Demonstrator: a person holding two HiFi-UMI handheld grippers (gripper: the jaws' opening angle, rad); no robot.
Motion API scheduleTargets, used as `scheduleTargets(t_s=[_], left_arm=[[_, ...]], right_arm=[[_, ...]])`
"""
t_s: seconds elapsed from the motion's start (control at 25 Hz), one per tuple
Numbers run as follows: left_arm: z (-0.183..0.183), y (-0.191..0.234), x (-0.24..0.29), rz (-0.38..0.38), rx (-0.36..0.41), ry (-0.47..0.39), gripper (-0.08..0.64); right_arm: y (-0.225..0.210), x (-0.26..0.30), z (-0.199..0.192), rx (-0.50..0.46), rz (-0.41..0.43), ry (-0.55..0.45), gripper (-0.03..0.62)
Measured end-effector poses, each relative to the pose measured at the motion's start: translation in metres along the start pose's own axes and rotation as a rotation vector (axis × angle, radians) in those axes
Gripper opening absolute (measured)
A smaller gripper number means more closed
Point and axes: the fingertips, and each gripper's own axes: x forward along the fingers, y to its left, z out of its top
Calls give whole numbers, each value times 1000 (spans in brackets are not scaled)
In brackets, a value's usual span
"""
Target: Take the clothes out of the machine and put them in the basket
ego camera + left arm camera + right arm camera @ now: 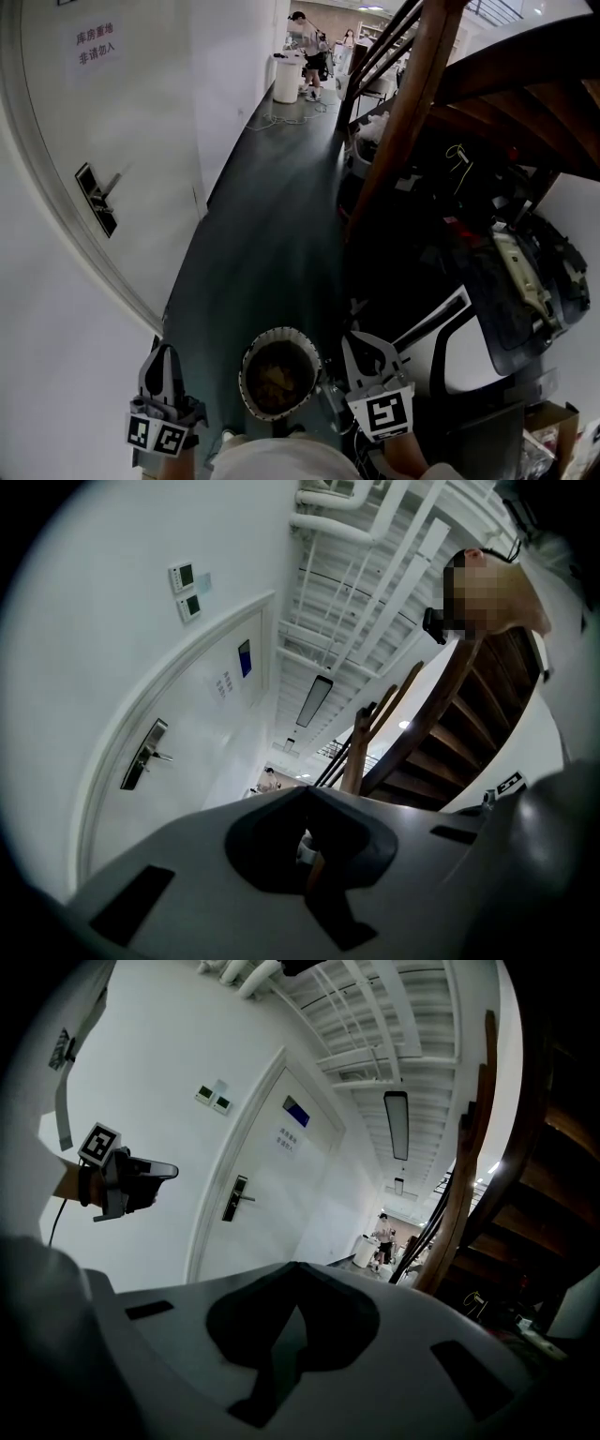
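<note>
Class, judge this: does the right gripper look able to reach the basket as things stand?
Probably yes: in the head view the basket sits right beside the right gripper, with nothing visibly between them, though it likely must come down.

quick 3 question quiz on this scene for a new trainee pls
1. True or false: in the head view the basket stands on the floor between the left tongs and the right tongs.
2. The right tongs are: A shut on a shirt, B shut and empty, C wide open.
3. Fill in: in the head view, the white door with the handle is on the ___ side.
Key: 1 true; 2 B; 3 left.
</note>
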Motion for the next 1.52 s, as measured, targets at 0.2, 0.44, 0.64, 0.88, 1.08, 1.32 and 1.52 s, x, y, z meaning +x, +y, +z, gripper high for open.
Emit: scheduleTargets(t_s=[0.2, 0.44, 0.64, 0.88, 1.08, 1.32, 1.52], left_arm=[[-10, -1, 2, 4, -22, 10, 14], [-14, -6, -1, -14, -26, 21, 14], [-7, 9, -16, 5, -24, 34, 14], [-6, 18, -24, -7, -37, 46, 14], [-5, 20, -29, -28, -55, 53, 14], [-6, 26, -36, -60, -79, 68, 14], [-2, 38, -44, -66, -81, 73, 14]], right_arm=[[4, 2, 0, -7, 12, -7, 11], [17, 6, 0, -10, 31, 4, 11], [33, 9, 8, -15, 42, -2, 11], [54, 8, 13, -17, 45, 10, 11], [65, 4, 15, -17, 34, 29, 12], [83, 3, 22, -39, 19, 51, 11], [97, 0, 24, -32, 12, 58, 11]])
